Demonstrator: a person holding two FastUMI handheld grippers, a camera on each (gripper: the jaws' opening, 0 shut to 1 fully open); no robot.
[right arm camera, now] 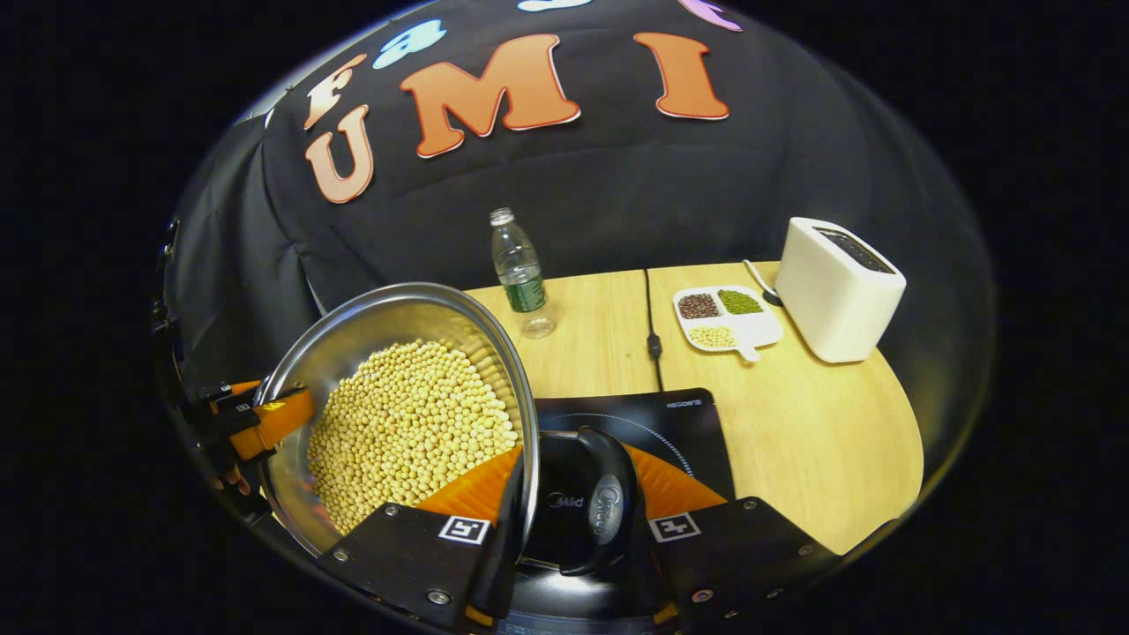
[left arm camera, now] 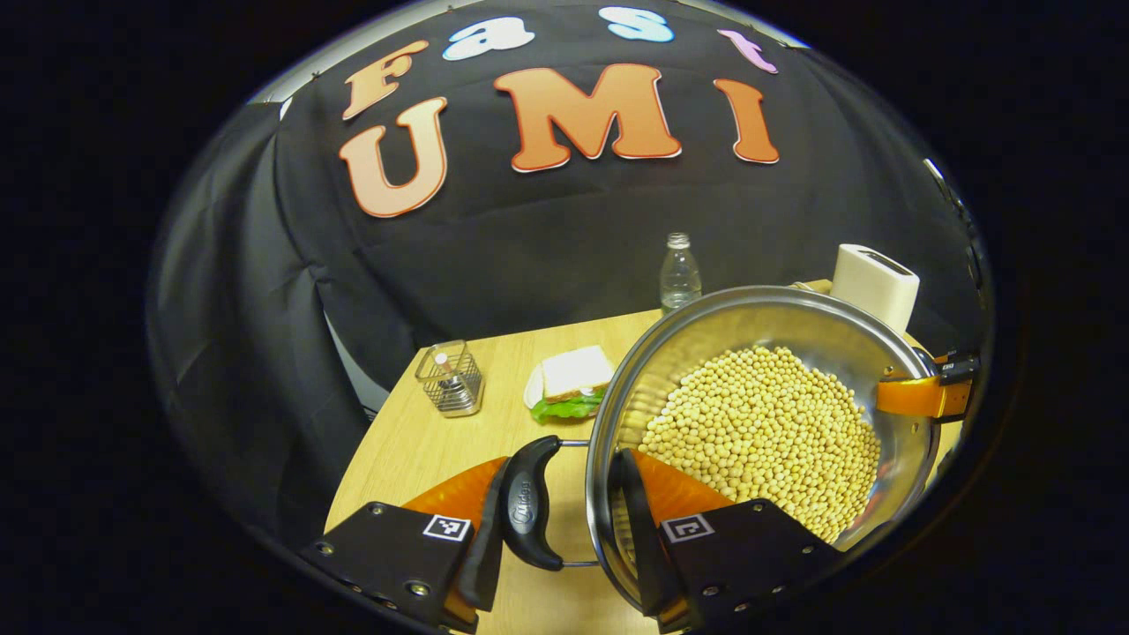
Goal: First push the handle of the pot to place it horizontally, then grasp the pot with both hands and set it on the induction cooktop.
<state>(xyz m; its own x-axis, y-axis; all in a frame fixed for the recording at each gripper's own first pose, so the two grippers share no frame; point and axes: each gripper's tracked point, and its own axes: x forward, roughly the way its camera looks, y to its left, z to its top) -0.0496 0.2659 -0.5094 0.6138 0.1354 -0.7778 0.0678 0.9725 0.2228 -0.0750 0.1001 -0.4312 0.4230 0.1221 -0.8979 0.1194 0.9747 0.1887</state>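
Observation:
A steel pot [left arm camera: 706, 353] full of yellow soybeans [left arm camera: 767, 432] is held between both grippers. My left gripper [left arm camera: 564, 476] is shut on the pot's black side handle [left arm camera: 527, 511], with one finger outside the handle and the other inside the pot wall. In the right gripper view, my right gripper [right arm camera: 578, 467] is shut the same way on the opposite black handle [right arm camera: 595, 507] of the pot [right arm camera: 379, 317]. The black induction cooktop [right arm camera: 679, 423] lies right under that handle. Whether the pot rests on it I cannot tell. Each view shows the other gripper's orange finger [left arm camera: 917, 395] [right arm camera: 265, 419] at the far rim.
On the wooden table [right arm camera: 820, 441] stand a plastic bottle [right arm camera: 520, 273], a white toaster [right arm camera: 838, 287] and a divided dish of beans [right arm camera: 725, 317]; a black cable [right arm camera: 653, 335] runs to the cooktop. A sandwich [left arm camera: 573, 379] and a glass holder [left arm camera: 450, 379] sit to the left.

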